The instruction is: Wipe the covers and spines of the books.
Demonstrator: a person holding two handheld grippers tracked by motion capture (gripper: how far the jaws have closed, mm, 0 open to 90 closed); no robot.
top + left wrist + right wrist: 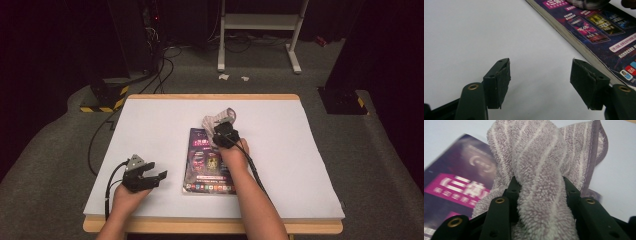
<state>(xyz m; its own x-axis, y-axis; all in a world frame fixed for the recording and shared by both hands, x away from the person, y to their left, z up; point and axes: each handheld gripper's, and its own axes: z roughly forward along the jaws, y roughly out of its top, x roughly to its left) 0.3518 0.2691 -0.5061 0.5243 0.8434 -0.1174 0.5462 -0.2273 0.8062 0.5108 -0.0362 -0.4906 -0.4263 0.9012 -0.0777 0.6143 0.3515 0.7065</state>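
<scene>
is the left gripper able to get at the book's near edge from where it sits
Probably yes. The left gripper lies with jaws open on the bare table, pointing toward the book; nothing lies between. The right gripper holds the towel at the book's far end.

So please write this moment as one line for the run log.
right gripper: shut on towel, over book | left gripper: open, holds nothing, on table beside book

High view: white worktop (pixel 280 150) bright under overhead light, room behind dark, overall soft and grainy. Left gripper view: even light, faint shadows under fingers (pixel 499 82), magazine (pixel 599 32) fairly sharp. Right gripper view: towel (pixel 541 177) sharp up close, magazine cover behind blurred, far worktop out of focus.
</scene>
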